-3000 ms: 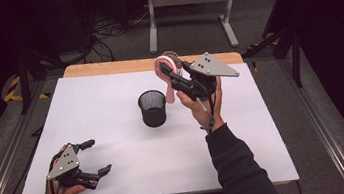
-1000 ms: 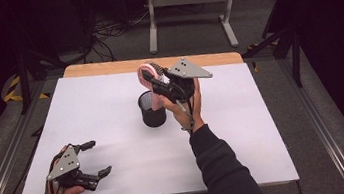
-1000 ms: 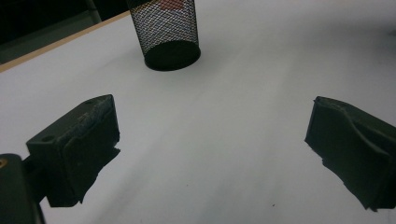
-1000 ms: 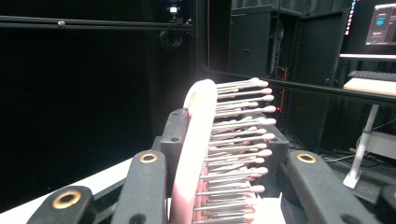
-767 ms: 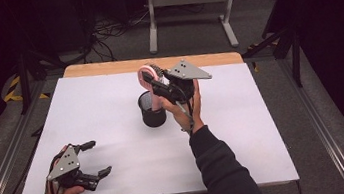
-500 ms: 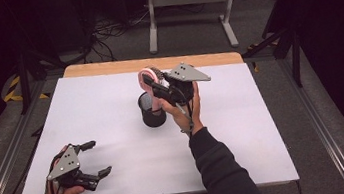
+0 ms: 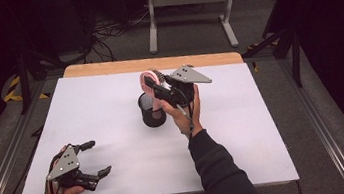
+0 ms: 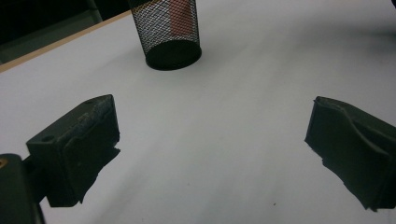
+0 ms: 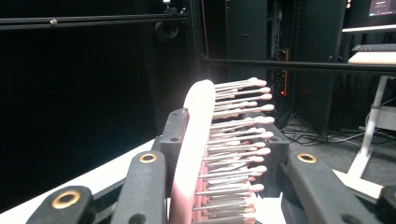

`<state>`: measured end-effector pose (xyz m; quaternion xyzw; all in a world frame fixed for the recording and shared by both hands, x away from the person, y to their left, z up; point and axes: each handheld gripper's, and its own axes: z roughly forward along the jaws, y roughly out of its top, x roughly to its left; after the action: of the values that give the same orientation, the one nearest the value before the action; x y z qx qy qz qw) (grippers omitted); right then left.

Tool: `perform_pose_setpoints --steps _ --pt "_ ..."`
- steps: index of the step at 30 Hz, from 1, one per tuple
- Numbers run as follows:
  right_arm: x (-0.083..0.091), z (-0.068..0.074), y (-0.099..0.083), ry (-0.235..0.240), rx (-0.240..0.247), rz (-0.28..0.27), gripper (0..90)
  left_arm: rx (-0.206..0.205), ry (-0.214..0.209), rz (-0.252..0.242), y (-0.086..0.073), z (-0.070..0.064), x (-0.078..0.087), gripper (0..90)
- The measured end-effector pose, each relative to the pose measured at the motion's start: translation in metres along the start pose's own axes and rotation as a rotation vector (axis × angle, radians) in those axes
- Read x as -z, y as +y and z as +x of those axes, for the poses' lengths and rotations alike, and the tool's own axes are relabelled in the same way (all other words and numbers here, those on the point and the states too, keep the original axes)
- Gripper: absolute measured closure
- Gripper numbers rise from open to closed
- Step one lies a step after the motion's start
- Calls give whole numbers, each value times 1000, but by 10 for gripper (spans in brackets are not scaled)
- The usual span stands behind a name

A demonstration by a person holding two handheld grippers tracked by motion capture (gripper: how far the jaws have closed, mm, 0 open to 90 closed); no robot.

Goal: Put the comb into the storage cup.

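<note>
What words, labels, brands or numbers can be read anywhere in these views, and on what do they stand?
None: no readable text on the pink hairbrush, the black mesh cup, either set of tongs, or the white table.
Monitor far right in the right gripper view: lit, too blurred to read.

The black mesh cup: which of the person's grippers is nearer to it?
Right. The right gripper holds a pink hairbrush directly above the mesh cup; the left gripper rests open near the table's front left corner, well away.
</note>
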<state>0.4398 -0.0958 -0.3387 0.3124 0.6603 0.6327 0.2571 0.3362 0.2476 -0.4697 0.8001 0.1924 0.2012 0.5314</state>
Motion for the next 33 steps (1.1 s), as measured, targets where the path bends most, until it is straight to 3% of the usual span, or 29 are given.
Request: perform_pose_setpoints --steps 14,33 --pt "-2 -4 -19 11 -43 23 628 -2 2 3 0 1 0 36" --pt "2 -13 -25 -14 -73 7 615 0 5 7 0 1 0 36"
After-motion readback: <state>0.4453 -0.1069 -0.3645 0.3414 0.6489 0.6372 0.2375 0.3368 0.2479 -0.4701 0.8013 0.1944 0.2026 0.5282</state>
